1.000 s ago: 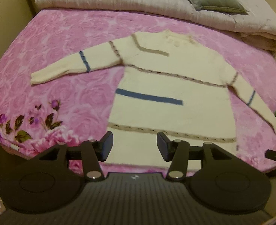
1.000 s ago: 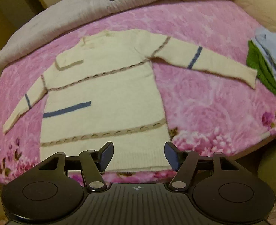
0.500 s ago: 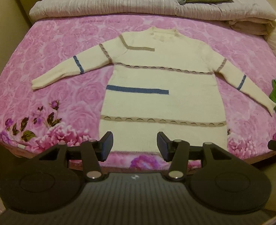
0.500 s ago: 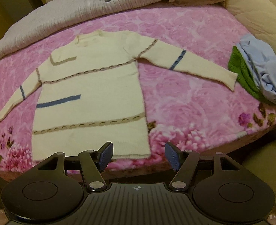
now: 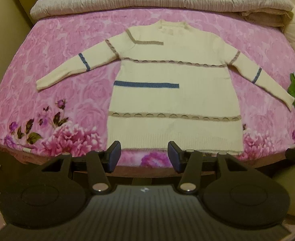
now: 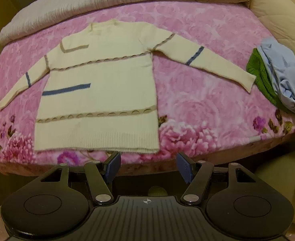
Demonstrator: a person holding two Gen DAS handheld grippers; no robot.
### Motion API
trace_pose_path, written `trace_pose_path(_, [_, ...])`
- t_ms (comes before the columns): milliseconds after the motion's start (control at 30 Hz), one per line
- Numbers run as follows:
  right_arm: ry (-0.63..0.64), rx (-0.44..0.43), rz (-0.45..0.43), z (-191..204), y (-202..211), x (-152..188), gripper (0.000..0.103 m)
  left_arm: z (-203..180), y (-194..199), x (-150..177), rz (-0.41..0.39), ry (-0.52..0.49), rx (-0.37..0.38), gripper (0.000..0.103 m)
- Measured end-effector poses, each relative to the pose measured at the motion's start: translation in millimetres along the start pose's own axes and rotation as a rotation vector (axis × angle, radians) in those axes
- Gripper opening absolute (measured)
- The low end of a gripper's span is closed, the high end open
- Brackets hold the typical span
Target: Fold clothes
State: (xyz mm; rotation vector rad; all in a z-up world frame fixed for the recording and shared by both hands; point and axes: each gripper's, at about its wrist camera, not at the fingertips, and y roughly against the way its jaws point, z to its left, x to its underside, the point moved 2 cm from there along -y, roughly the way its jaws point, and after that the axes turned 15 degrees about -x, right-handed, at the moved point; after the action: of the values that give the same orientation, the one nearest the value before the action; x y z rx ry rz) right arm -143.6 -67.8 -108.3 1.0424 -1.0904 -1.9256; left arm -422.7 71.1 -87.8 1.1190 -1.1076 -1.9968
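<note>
A: Our cream knitted sweater with blue and tan stripes point(image 5: 173, 98) lies flat, sleeves spread, on the pink floral bed cover point(image 5: 53, 64).

B: Left gripper point(image 5: 144, 154) and right gripper point(image 6: 148, 163) hover spread and empty off the hem. We should pinch each sleeve cuff, folding inward evenly.

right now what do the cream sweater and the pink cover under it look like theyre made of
Cream sweater: looks like knit yarn, matte, judging by the ribbed hem and cable-like trim bands; wool or acrylic can't be told.
Pink cover: seems a plush fleece-type blanket, soft and slightly sheened, with printed roses and a fuzzy-looking surface.
</note>
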Motion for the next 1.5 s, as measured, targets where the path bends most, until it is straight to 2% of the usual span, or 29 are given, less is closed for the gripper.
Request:
trace_pose_path(467, [0.008,0.009,0.002,8,1,-2,0.065,5,-4,-2,0.002,-0.002,0.007,0.047])
trace_pose_path(833, [0.028,-0.024,0.001,14,-4,-13,0.065,2,-7,-7,0.002,0.007,-0.01,0.048])
trace_pose_path(1200, [0.135,-0.094,0.007,22,-14,-38,0.065,17,0,-7,-0.007,0.117,-0.082,0.049])
trace_pose_path(1500, [0.262,-0.133,0.042,15,-17,-52,0.065,4,12,12,0.032,0.23,-0.132,0.05])
